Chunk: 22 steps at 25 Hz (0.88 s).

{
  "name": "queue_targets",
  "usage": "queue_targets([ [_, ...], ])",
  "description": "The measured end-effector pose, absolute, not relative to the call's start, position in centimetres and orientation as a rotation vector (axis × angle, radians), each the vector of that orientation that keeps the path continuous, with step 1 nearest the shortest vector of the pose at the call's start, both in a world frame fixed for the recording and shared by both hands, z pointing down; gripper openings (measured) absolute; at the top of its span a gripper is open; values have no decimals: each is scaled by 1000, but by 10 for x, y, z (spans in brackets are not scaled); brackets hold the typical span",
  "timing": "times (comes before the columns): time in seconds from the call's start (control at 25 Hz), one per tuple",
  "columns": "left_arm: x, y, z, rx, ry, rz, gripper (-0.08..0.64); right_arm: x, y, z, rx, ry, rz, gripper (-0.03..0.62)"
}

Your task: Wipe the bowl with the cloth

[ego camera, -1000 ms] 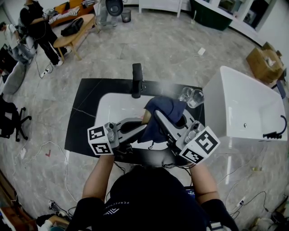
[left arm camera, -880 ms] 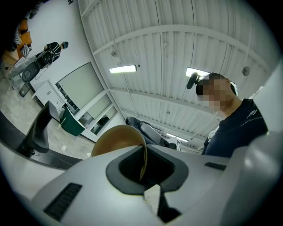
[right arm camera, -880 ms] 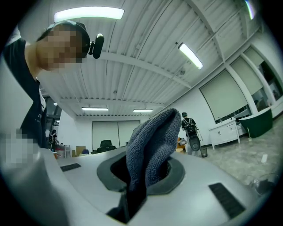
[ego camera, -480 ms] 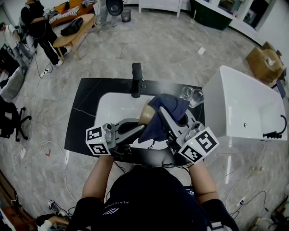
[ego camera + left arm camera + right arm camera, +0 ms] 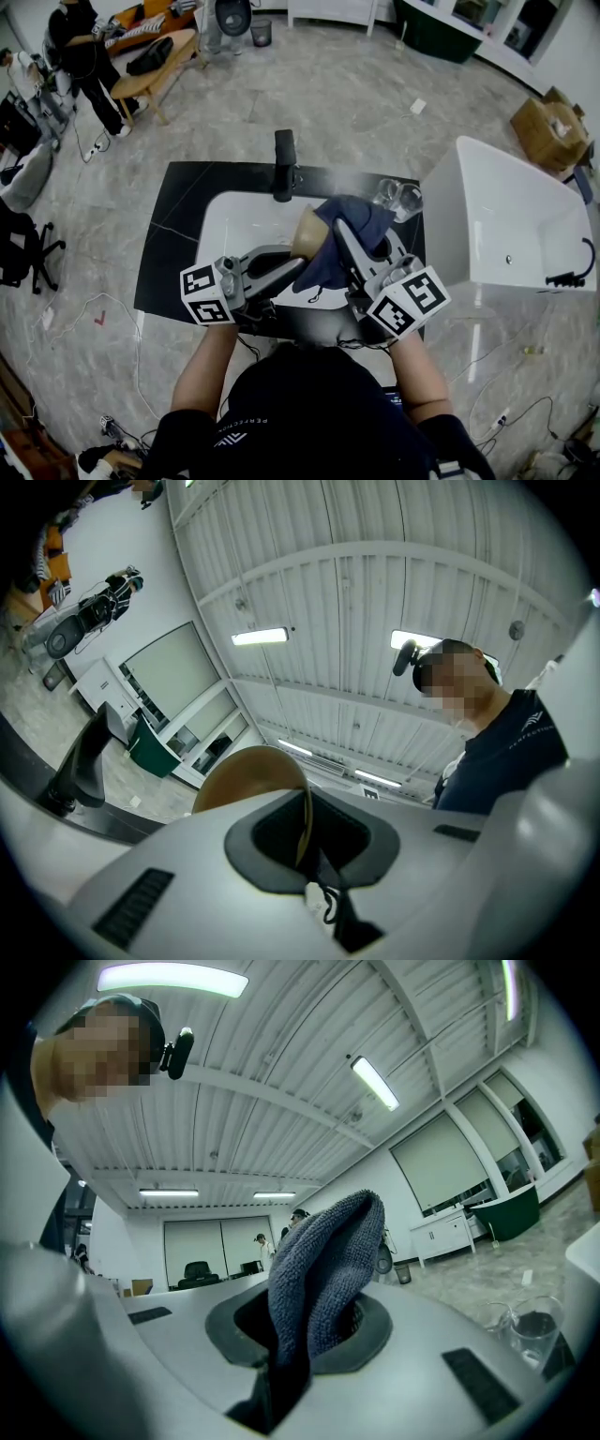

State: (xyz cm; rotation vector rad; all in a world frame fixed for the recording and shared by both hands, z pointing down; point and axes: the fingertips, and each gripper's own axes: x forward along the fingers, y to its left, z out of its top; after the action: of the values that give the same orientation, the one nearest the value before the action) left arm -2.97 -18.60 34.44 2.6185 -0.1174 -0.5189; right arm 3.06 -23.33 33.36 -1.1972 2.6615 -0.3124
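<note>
Over the white sink (image 5: 217, 214) set in the black counter (image 5: 173, 234), the left gripper (image 5: 292, 259) reaches in from the left with its jaws pinched tight on the rim of the tan bowl (image 5: 306, 238). Its own view shows the bowl's thin wall standing edge-on between the pads, a hold that probably keeps the bowl steady and turned toward the other tool. Just to the right, the blue cloth (image 5: 349, 225) lies draped over the bowl's right side, bunched up out of the clamped jaws of the right gripper (image 5: 341, 234), seemingly so that a soft fold meets the surface for wiping. Clear glasses (image 5: 398, 199) stand aside at the right.
</note>
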Motion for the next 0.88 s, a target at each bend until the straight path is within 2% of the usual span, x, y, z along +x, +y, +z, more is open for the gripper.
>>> queue_targets([
  [0.88,-31,-205,353,2690,-351,-463,19,25,-254,400,-1375,2592,-600,63],
])
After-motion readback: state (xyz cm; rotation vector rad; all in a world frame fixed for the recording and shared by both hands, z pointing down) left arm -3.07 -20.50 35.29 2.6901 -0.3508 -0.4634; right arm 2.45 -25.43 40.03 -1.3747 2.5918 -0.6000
